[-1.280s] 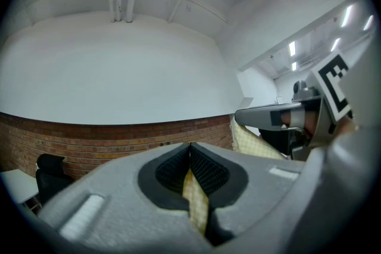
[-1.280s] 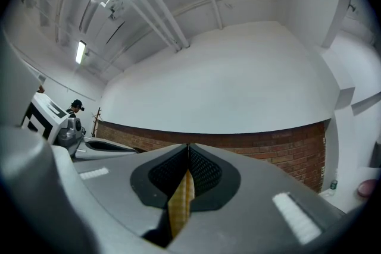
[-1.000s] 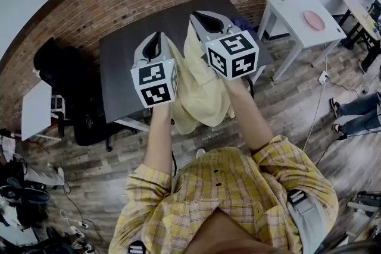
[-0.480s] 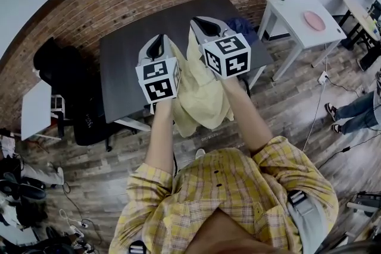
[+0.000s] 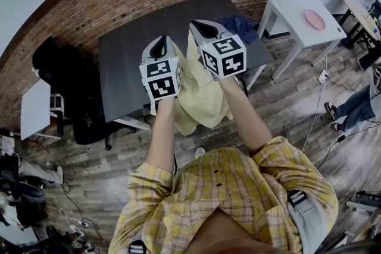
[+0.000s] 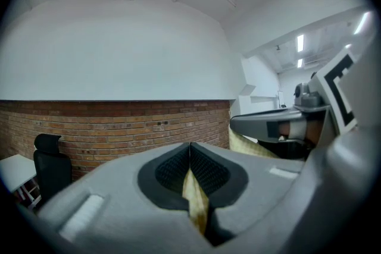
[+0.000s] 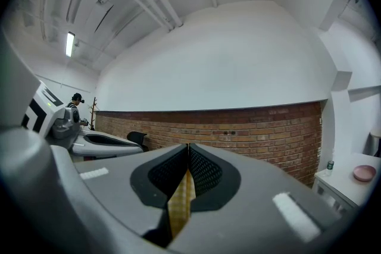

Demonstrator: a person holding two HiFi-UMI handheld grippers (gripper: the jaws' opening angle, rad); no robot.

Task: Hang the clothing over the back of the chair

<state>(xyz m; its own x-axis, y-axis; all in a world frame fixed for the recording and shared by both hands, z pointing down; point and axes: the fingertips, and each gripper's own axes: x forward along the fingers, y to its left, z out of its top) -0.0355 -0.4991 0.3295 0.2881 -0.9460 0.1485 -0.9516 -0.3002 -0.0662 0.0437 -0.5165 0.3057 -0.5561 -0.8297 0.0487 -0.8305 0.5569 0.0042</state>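
A pale yellow garment (image 5: 199, 92) hangs in the air between my two grippers, in front of the dark table (image 5: 125, 65). My left gripper (image 5: 159, 47) is shut on one upper edge of the garment (image 6: 195, 199). My right gripper (image 5: 202, 30) is shut on the other edge, where a yellow checked strip (image 7: 180, 205) shows between the jaws. Both are raised at about the same height, close together. A black chair (image 5: 59, 71) stands at the left by the brick wall. The right gripper (image 6: 280, 128) shows in the left gripper view, and the left gripper (image 7: 101, 143) in the right gripper view.
A blue cloth (image 5: 241, 25) lies on the dark table's far right corner. A white side table (image 5: 294, 27) with a pink plate (image 5: 314, 20) stands at the right. Another person's legs (image 5: 357, 110) are at the right edge. Cables and gear (image 5: 24, 187) litter the floor at the left.
Both grippers have moved slightly inward and away from me with the garment, which still hangs between them. The person at the right edge has shifted.
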